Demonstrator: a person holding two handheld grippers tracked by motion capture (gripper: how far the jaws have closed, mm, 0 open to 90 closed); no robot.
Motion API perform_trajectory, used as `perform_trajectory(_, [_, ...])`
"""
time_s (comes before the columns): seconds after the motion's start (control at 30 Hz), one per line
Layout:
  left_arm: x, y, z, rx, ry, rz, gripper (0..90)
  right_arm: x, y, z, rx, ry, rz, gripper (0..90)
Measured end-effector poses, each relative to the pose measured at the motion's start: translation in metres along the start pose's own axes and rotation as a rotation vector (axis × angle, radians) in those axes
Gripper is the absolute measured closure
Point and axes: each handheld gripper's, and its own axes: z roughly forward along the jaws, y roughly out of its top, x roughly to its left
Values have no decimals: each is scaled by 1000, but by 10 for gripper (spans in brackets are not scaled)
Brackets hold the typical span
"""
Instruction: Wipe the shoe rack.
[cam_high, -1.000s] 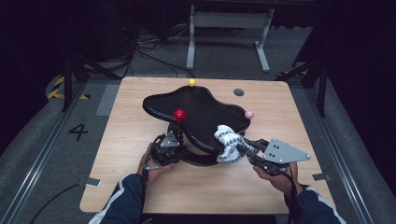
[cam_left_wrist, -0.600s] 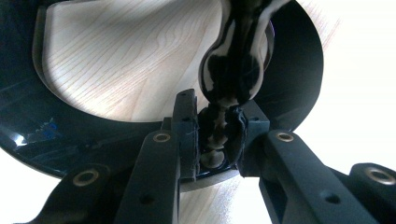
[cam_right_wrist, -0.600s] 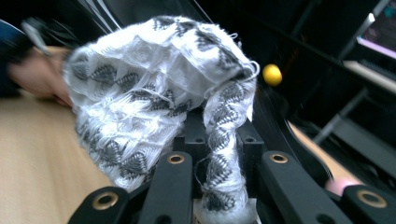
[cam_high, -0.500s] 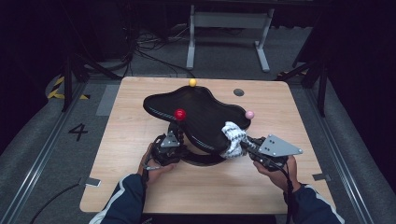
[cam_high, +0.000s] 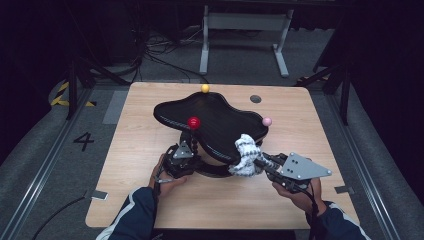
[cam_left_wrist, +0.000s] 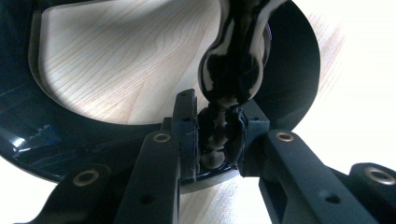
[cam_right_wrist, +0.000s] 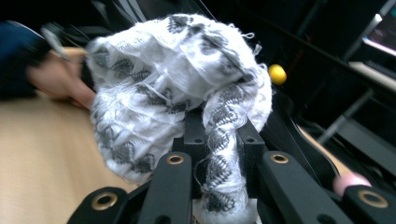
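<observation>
A glossy black wavy-edged stand (cam_high: 210, 117) rests on the wooden table (cam_high: 150, 200). It carries a red ball (cam_high: 193, 122), a yellow ball (cam_high: 205, 88) and a pink ball (cam_high: 267, 121). My left gripper (cam_high: 189, 152) is shut on the stand's black stem (cam_left_wrist: 229, 70) low down, its pads pressing either side (cam_left_wrist: 217, 140). My right gripper (cam_high: 261, 162) is shut on a white cloth with a black pattern (cam_high: 246, 155), bunched against the stand's near right edge. In the right gripper view the cloth (cam_right_wrist: 177, 84) bulges over the jaws (cam_right_wrist: 217, 140), with the yellow ball (cam_right_wrist: 277, 73) beyond.
A small dark round hole (cam_high: 255, 98) sits in the table's far right part. A grey metal frame (cam_high: 245, 30) and cables lie on the floor behind the table. A floor mark "4" (cam_high: 84, 141) is at the left. The other hand (cam_right_wrist: 60, 84) shows blurred in the right gripper view.
My right gripper pushed the cloth a little further onto the stand's edge, then drew it back toward me. The left gripper stayed put on the stem.
</observation>
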Motion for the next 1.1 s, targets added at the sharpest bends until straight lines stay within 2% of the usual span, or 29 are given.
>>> perform_trajectory(0.1, [0,0,1,-5,-5,3,744,14,15,-5,-45,41,-29,790])
perform_trajectory(0.13, [-1,0,2,-6,-6,-11,744,19,18,-6,-55,53,-40,790])
perform_trajectory(0.17, [-1,1,2,-10,-7,-1,744,25,22,-5,-56,68,-64,789])
perform_trajectory(0.23, [-1,1,2,-5,-7,7,744,28,24,-4,-53,78,-72,790])
perform_trajectory(0.27, [0,1,2,-5,-9,7,744,33,22,2,-30,94,-85,792])
perform_trajectory(0.33, [-1,1,3,-13,-9,1,744,33,21,3,-24,97,-83,794])
perform_trajectory(0.37, [0,1,3,-8,-9,7,744,30,18,5,-26,111,-65,795])
perform_trajectory(0.43, [0,2,3,-8,-15,10,744,28,14,6,-7,102,-72,796])
perform_trajectory(0.6, [-2,2,4,-10,-31,0,744,23,-11,24,110,74,-70,796])
perform_trajectory(0.7, [-3,2,4,-4,-39,3,744,12,-27,35,158,55,-26,796])
perform_trajectory(0.73, [-3,3,5,-10,-44,24,744,8,-32,38,171,47,-12,796])
perform_trajectory(0.8, [-5,3,6,-10,-49,13,744,0,-44,44,212,27,-1,797])
perform_trajectory(0.87, [-6,3,6,-8,-52,20,744,-7,-60,52,258,32,45,798])
perform_trajectory(0.9, [-7,3,6,-5,-51,10,744,-10,-68,56,296,31,48,798])
perform_trajectory(0.97, [-8,4,6,0,-52,19,744,-14,-85,65,373,27,59,798])
perform_trajectory(1.03, [-9,4,7,-7,-53,15,744,-17,-100,72,429,41,91,798])
perform_trajectory(1.1, [-9,4,7,-9,-50,16,744,-18,-108,76,461,66,121,796])
